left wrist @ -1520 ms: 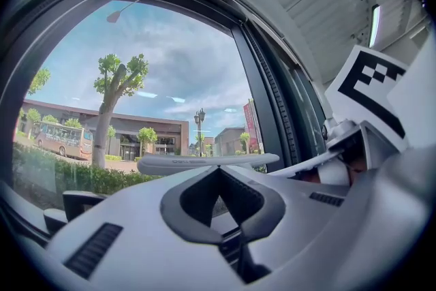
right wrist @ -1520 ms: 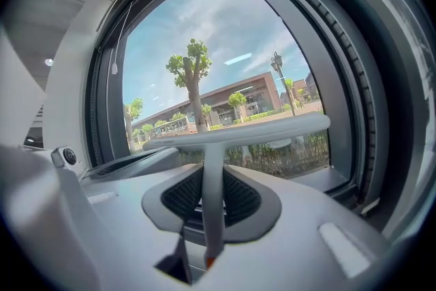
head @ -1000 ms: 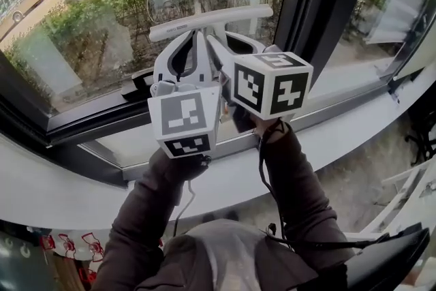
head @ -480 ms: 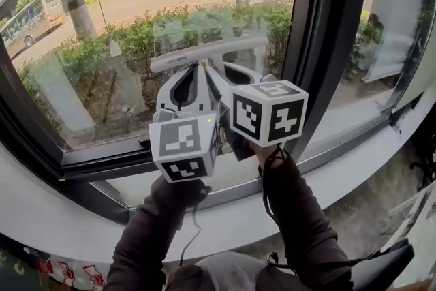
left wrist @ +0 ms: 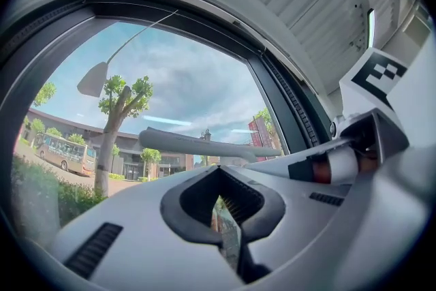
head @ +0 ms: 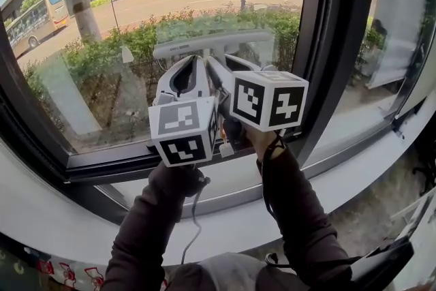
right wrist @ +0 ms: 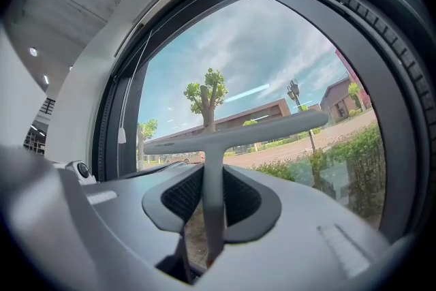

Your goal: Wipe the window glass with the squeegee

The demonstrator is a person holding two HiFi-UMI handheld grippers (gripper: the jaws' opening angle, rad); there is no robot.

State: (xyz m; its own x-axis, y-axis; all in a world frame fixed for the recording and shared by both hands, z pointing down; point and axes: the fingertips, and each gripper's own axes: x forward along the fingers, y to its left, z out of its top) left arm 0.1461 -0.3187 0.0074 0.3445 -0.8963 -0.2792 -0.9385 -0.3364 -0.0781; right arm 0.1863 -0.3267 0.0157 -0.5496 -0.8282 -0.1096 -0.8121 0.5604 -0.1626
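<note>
The squeegee is grey and T-shaped, and its crossbar (head: 212, 42) lies level against the window glass (head: 95, 71). My right gripper (head: 219, 70) is shut on its handle (right wrist: 212, 194), which stands upright between the pads, crossbar (right wrist: 235, 132) above. My left gripper (head: 189, 63) sits close beside it on the left, jaws together and nothing between them. From the left gripper view the crossbar (left wrist: 197, 144) shows ahead, beyond my left gripper (left wrist: 225, 215). Both marker cubes face me.
A dark window post (head: 330, 44) stands just right of the grippers. The dark lower frame (head: 102, 163) and the white sill (head: 48, 208) run below the hands. Outside are hedges, a tree and a road with a bus.
Both grippers and the squeegee have risen up the glass, side by side. The right grip on the handle is unchanged.
</note>
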